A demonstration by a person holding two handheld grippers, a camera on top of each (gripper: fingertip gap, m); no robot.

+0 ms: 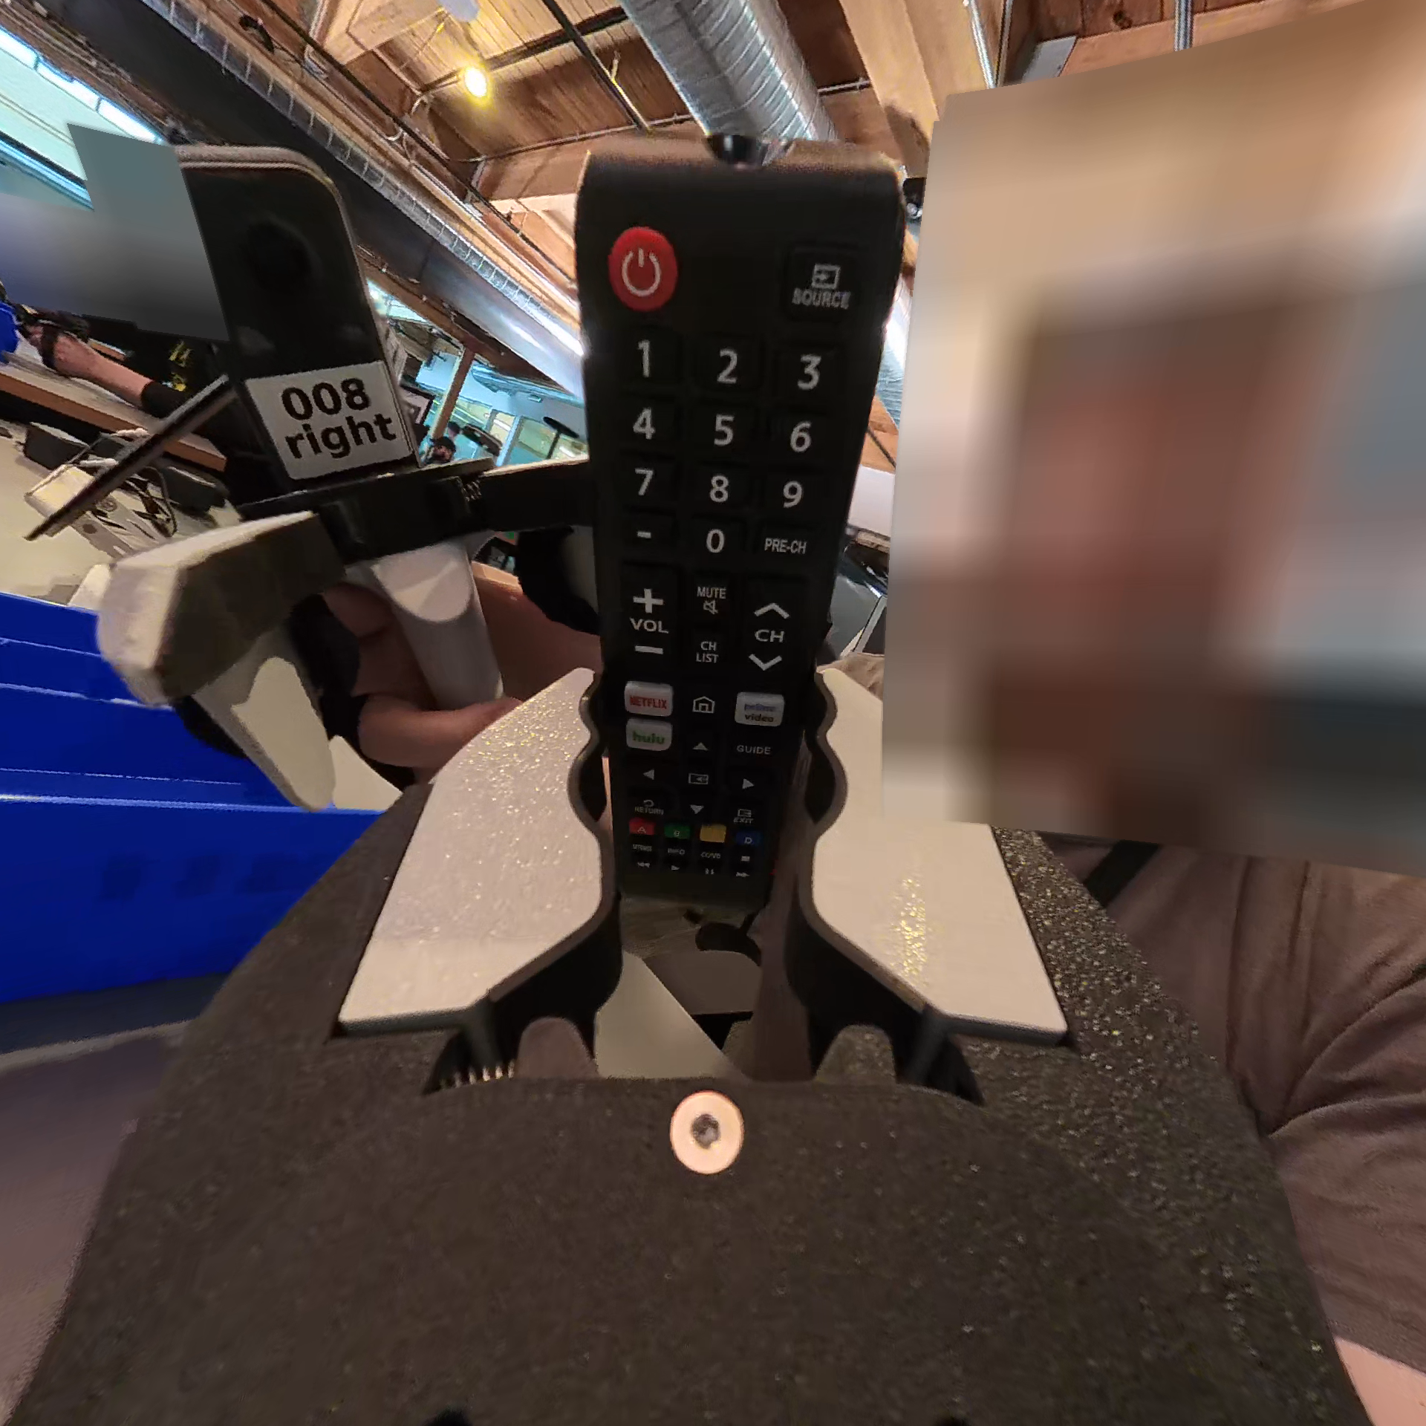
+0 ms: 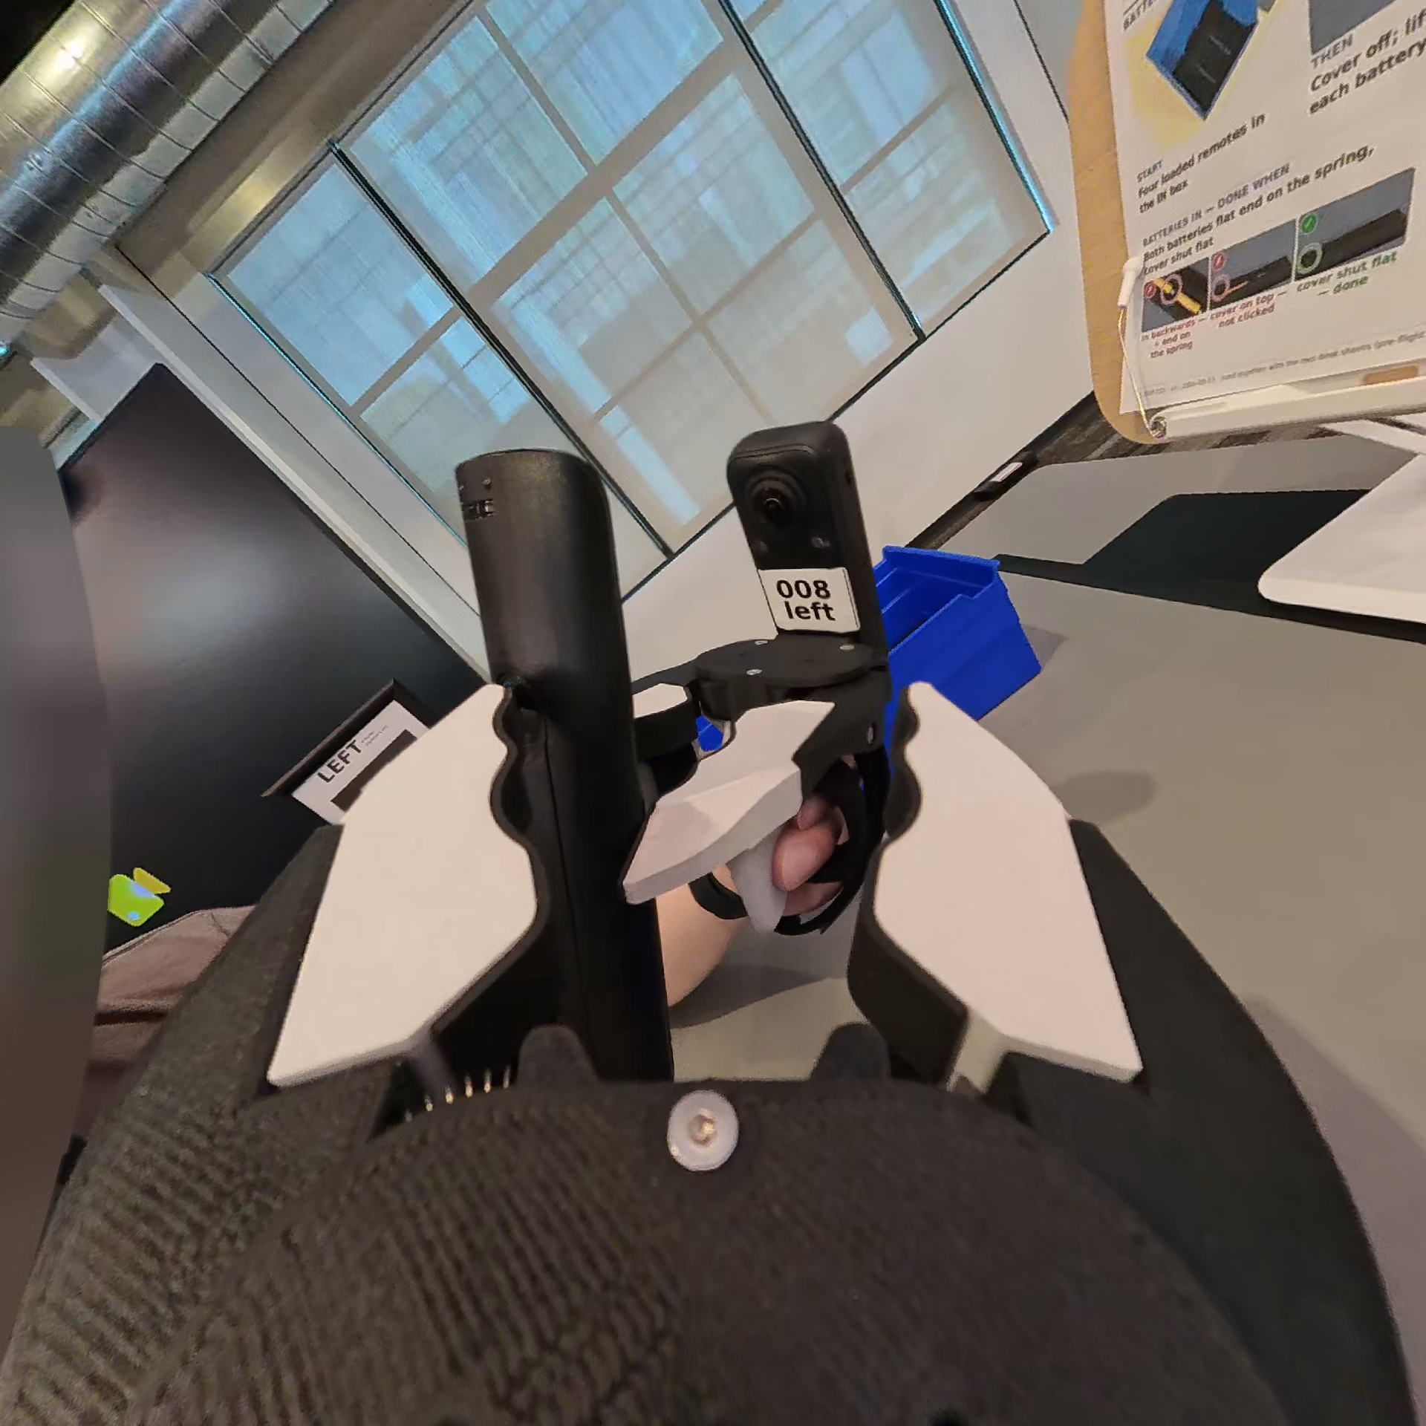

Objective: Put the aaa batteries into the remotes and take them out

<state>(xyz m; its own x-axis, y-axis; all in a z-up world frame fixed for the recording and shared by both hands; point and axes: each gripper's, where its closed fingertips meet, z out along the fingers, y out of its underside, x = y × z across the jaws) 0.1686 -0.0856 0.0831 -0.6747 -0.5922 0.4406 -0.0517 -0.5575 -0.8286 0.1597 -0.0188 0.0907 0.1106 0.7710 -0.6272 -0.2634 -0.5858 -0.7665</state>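
- Two hand-held grippers are raised above the tabletop (image 2: 1235, 772) and tilted upward, so that ceiling and windows fill the background.
- One black remote (image 1: 725, 478) is held upright in the left gripper (image 1: 702, 779), button face toward that camera.
- Its lower end is clamped between the left gripper's white fingers (image 1: 501, 849), whose jaws are closed narrowly on its two side edges.
- Seen from the right wrist view, the remote's plain back (image 2: 555, 617) is shown, resting against the left-hand finger (image 2: 417, 872) of the right gripper (image 2: 706, 772).
- The right gripper's jaws are spread wide, and nothing is gripped between them.
- A person's hand (image 2: 802, 856) is seen wrapped around the left gripper's handle.
- Blue bins (image 2: 949, 633) are placed on the tabletop behind the grippers.
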